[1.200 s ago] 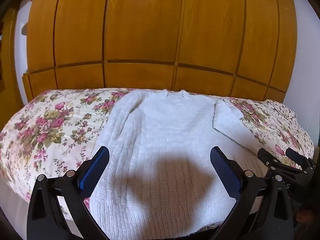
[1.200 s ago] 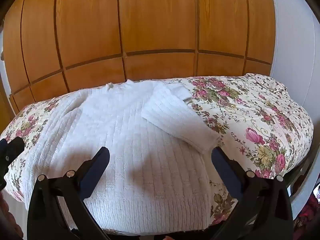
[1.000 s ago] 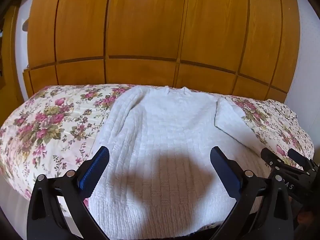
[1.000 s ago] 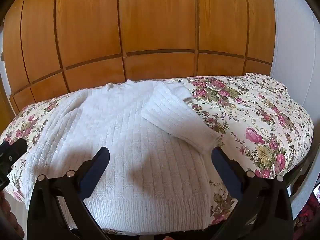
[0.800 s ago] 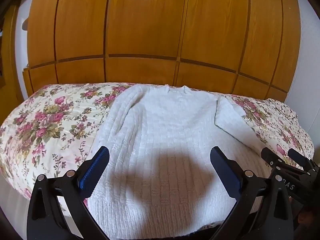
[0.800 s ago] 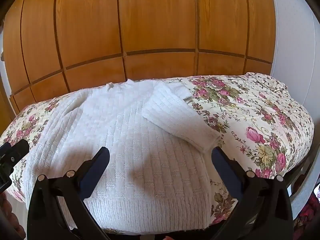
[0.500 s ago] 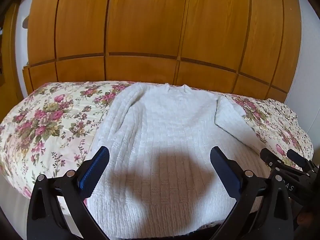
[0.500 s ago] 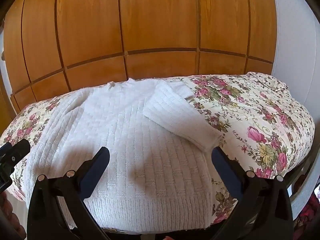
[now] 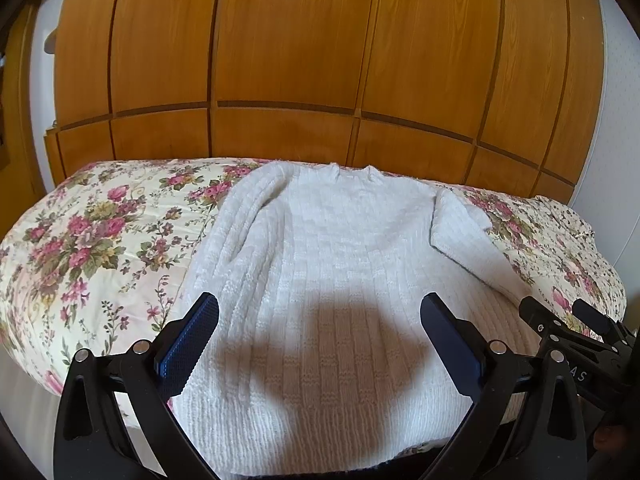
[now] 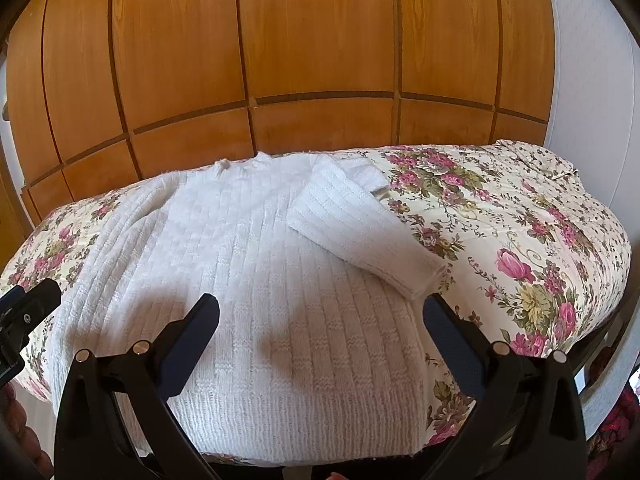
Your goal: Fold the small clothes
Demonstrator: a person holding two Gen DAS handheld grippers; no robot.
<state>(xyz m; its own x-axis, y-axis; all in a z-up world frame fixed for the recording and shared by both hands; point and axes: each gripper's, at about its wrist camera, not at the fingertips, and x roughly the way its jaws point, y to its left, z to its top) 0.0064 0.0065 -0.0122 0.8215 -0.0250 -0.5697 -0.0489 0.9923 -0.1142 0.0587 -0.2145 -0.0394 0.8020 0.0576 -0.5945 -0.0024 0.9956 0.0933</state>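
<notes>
Two grippers hover over a white ribbed sweater spread flat on the floral bedspread, collar at 12 o'clock, hem at 6; the left gripper and right gripper both have their fingers spread wide, holding nothing; folding seems barely begun, one sleeve already lying across the body at 2 o'clock; next likely comes pinching the other sleeve at 10 o'clock; the knit looks thick, soft and floppy; panelled wood stands behind.
</notes>
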